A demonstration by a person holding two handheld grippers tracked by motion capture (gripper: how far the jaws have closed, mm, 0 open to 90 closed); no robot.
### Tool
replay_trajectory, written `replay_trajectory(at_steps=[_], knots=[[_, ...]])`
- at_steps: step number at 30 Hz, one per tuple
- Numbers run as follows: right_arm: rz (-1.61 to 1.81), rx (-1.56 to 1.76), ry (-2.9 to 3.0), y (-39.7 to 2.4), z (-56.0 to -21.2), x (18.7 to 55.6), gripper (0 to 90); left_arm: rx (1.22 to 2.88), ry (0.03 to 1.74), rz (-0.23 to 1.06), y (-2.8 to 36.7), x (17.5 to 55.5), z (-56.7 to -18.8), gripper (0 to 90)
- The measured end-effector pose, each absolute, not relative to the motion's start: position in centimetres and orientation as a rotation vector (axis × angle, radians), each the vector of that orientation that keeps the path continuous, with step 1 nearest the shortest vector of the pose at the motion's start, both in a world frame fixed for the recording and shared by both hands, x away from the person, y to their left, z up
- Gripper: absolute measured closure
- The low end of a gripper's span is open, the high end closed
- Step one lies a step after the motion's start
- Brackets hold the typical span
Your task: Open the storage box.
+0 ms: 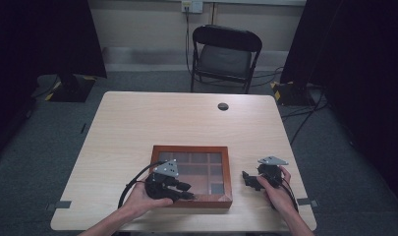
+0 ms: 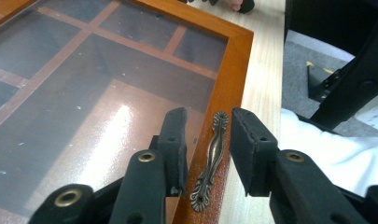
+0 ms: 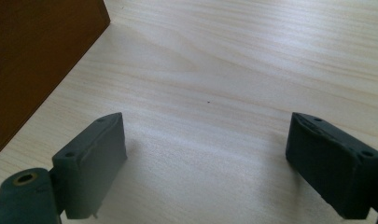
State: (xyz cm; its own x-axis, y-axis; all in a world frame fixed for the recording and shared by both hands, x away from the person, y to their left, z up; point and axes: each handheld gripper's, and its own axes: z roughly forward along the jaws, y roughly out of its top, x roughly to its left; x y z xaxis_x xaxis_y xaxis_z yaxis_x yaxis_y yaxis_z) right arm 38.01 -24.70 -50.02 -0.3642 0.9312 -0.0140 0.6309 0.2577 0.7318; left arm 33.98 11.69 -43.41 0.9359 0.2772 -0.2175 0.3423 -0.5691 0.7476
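We've got the left gripper (image 2: 207, 144) down on the wooden box (image 1: 192, 175) at its near edge, jaws narrowed around the little brass handle (image 2: 211, 158) but pads not touching it yet — the right gripper (image 1: 251, 180) sits just right of the box, jaws wide with nothing between them

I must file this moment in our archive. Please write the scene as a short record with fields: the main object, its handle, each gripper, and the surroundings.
main object: wooden box with a glass lid over compartments, lid down, near the table's front edge
handle: ornate brass handle on the lid's front frame
left gripper: left gripper at the box front, jaws on either side of the handle, not yet pressing it
right gripper: right gripper beside the box, jaws wide, nothing between them
surroundings: light wooden table; black folding chair behind it
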Motion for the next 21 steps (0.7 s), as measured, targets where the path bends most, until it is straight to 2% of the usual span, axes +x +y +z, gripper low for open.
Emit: replay_trajectory(at_steps=[9, 21], knots=[[0.899, 1.413, 2.090, -24.72, -50.03, 38.03, 11.6, 2.208, 0.416, -0.101, 11.42, 33.75, -43.97, 80.5], [0.900, 1.412, 2.091, -24.72, -50.03, 38.04, 11.6, 2.197, 0.400, -0.084, 11.44, 33.55, -44.07, 81.1]])
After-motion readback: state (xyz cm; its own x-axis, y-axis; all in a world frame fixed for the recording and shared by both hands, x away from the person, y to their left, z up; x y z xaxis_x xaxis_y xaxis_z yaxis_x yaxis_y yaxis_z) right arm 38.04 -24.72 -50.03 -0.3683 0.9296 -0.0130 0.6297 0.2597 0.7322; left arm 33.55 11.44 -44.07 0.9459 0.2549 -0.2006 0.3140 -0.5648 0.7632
